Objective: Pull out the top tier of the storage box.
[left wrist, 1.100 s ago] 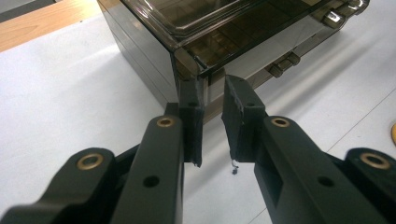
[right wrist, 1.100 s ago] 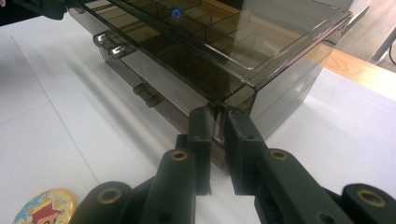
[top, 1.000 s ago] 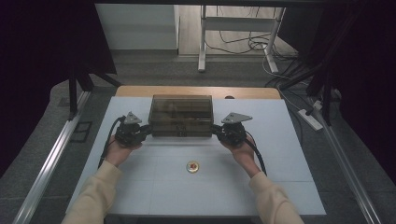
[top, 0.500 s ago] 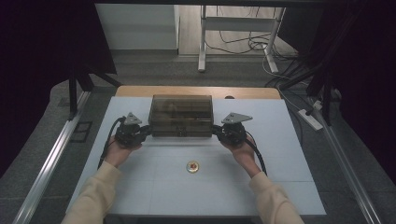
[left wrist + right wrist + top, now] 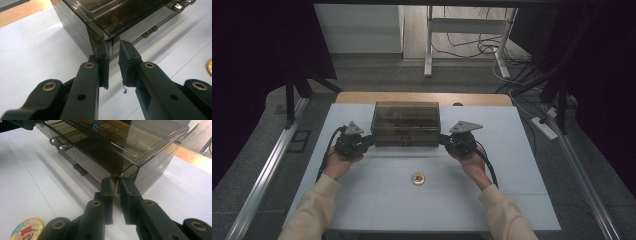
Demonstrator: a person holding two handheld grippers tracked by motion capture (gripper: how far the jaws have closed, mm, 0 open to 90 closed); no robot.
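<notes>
A smoky see-through drawer box [image 5: 405, 122] stands at the back middle of the white table [image 5: 517, 170]. My left gripper [image 5: 368, 141] is at its front left corner and my right gripper [image 5: 444, 141] at its front right corner. In the left gripper view the jaws [image 5: 113, 50] stand narrowly apart, with the box [image 5: 120, 20] corner edge between their tips. In the right gripper view the jaws [image 5: 116, 181] pinch the box [image 5: 112, 145] corner wall. A small round badge [image 5: 418, 178] lies on the table in front of the box, between the person's forearms.
The badge [image 5: 26, 228] shows a cartoon print. Drawer handles [image 5: 58, 145] stick out of the box front. A wooden strip [image 5: 422, 97] runs along the table's far edge. Metal rails flank the table, and cables lie on the floor beyond it.
</notes>
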